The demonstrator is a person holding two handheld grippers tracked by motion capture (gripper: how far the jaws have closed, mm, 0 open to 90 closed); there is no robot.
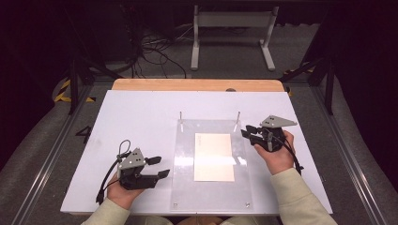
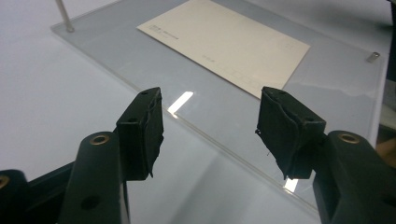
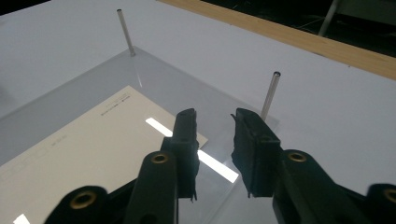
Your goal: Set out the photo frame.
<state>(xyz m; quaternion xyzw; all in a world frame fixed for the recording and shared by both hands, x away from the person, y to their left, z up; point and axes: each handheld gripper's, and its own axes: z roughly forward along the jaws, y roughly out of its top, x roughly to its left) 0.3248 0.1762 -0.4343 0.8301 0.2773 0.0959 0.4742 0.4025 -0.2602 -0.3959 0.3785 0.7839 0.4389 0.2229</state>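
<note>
The cream paper card lies flat on the clear plastic plate in the middle of the white tabletop. The left hand-held gripper is half open and empty. The right hand-held gripper is narrow and empty. Nothing is grabbed yet, I think. Next, one must reach the card's edge. No containers here.

The place looks like a lab or test room set up for recording. A white counter with a wooden far edge stands on a grey carpet, ringed by dark curtains. Loose cables lie on the floor behind it, beside a white metal stand, black tripod legs and yellow-black hazard tape.
</note>
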